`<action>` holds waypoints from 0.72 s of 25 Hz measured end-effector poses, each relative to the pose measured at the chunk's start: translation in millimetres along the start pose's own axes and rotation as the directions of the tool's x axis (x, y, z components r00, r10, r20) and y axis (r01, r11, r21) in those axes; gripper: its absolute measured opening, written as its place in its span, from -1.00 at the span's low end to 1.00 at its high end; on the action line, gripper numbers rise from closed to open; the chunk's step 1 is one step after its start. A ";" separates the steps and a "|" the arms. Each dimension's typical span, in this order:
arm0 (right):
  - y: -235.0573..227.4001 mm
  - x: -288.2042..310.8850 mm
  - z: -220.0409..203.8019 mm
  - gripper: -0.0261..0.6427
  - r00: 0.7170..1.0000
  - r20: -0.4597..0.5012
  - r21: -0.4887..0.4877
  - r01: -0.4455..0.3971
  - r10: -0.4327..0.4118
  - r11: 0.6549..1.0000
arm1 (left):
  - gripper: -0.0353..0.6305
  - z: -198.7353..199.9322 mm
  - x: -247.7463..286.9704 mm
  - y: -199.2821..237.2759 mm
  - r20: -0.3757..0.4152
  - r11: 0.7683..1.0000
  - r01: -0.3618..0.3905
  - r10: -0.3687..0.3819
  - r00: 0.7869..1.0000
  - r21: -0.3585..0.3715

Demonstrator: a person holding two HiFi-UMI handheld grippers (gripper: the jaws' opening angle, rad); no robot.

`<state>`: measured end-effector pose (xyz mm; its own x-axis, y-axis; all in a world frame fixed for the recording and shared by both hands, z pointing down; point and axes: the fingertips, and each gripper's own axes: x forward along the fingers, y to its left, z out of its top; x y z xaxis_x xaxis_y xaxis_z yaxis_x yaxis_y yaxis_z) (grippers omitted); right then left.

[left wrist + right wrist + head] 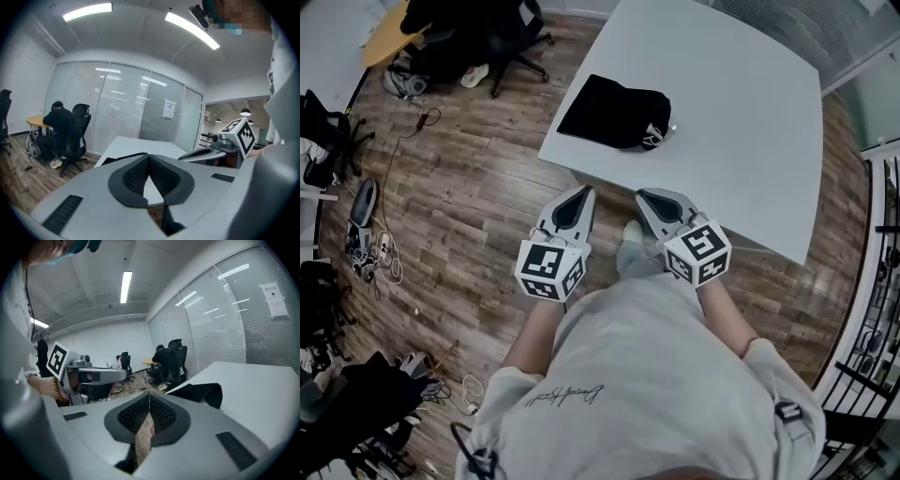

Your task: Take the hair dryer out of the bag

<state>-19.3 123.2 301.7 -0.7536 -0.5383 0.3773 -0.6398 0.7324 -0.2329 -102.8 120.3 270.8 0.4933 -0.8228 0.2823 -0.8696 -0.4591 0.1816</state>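
Observation:
A black bag (614, 112) lies on the white table (741, 112) near its left front edge; a small white-and-dark piece shows at its right end. No hair dryer is visible. My left gripper (581, 192) and right gripper (642, 195) hang side by side over the wooden floor, just short of the table's front edge, both shut and empty. The bag (206, 393) shows ahead and to the right in the right gripper view, and as a dark strip (123, 157) on the table in the left gripper view.
Dark office chairs (492, 37) and cables (370, 239) stand on the wooden floor at the left. A person in black (57, 123) sits at a round table in the background. Glass partitions with blinds (126, 108) close off the room behind the table.

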 end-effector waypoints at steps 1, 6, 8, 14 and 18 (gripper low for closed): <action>-8.7 4.1 3.2 -0.85 1.000 -0.003 -0.006 0.004 -0.004 1.000 | -0.86 2.7 9.1 2.6 -0.002 1.000 -0.003 0.003 1.000 -0.003; -48.9 22.2 20.4 -0.85 0.999 0.000 0.002 -0.036 0.036 0.999 | -0.86 16.4 56.2 12.2 -0.013 1.000 -0.011 0.011 1.000 -0.004; -62.0 26.9 29.0 -0.85 0.998 0.012 0.010 -0.064 0.064 0.998 | -0.86 21.2 71.4 15.8 -0.015 1.000 -0.019 0.019 1.000 -0.006; -85.9 35.5 42.6 -0.85 0.996 0.013 -0.046 -0.092 0.093 0.995 | -0.86 32.7 98.2 21.4 -0.017 1.000 -0.026 0.026 1.000 0.005; -95.0 39.6 46.7 -0.85 0.992 0.005 -0.056 -0.123 0.124 0.991 | -0.86 37.1 112.7 21.9 -0.023 1.000 -0.022 0.022 0.999 0.015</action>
<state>4.6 12.8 296.8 -0.8276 -0.4457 0.3411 -0.5326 0.8153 -0.2271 -67.0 5.1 271.6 0.4744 -0.8248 0.3076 -0.8803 -0.4461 0.1614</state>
